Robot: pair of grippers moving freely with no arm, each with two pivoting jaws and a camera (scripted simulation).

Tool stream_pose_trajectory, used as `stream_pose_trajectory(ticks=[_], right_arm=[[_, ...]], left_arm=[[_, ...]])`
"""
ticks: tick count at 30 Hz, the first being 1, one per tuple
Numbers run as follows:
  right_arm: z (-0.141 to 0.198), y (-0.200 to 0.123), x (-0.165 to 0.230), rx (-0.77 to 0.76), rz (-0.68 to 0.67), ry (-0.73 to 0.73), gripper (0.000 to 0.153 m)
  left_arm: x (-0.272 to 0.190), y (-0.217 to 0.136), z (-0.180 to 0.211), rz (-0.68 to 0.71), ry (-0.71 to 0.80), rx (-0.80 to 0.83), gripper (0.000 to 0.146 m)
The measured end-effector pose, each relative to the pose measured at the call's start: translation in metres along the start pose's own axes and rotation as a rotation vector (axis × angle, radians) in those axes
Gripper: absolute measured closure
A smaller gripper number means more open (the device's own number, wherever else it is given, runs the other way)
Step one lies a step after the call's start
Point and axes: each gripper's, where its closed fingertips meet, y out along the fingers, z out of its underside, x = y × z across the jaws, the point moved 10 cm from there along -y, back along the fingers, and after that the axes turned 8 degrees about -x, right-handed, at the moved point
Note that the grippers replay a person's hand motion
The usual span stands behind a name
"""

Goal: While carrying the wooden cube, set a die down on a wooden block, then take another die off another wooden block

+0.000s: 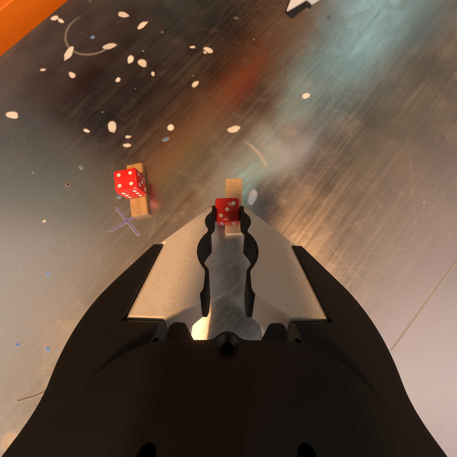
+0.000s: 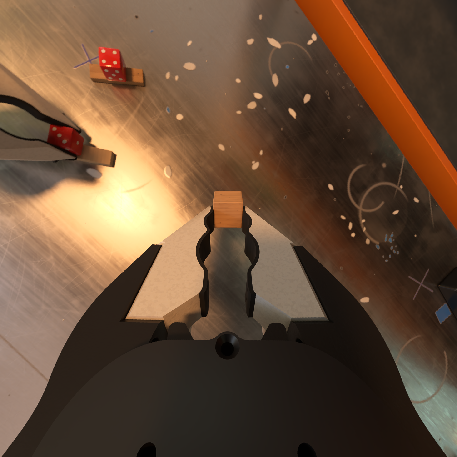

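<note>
L gripper (image 1: 227,212) fingers clamp die (image 1: 227,211) over block (image 1: 233,188); R gripper (image 2: 227,212) clamps cube (image 2: 227,209).

my left tool (image 1: 227,215) covers the sides of the die (image 1: 227,211) it pinches, and the die hides the middle of the wooden block (image 1: 233,188) under it, so i cannot tell whether die and block touch. in the right wrist view that tool (image 2: 64,142) is cut off by the left edge. the second die (image 1: 129,183) covers much of its own block (image 1: 140,205). a white and black object (image 1: 298,7) is cut by the top edge and a dark object (image 2: 448,291) by the right edge; i cannot identify either. my right tool (image 2: 227,217) hides the wooden cube's (image 2: 227,209) flanks.
</note>
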Motion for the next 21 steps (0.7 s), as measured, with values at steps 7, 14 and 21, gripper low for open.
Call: stream_pose_trajectory(ticks=[7, 14, 21], right_arm=[[0.011, -0.015, 0.018, -0.001, -0.005, 0.000, 0.131], [0.024, -0.026, 0.019, -0.001, -0.002, 0.020, 0.131], [0.032, -0.030, 0.006, 0.014, 0.017, 0.029, 0.131]], left_arm=[[0.000, 0.000, 0.000, -0.005, 0.000, 0.002, 0.127], [0.000, -0.001, 0.000, -0.007, 0.003, 0.005, 0.127], [0.000, 0.000, 0.000, -0.005, 0.002, 0.003, 0.127]])
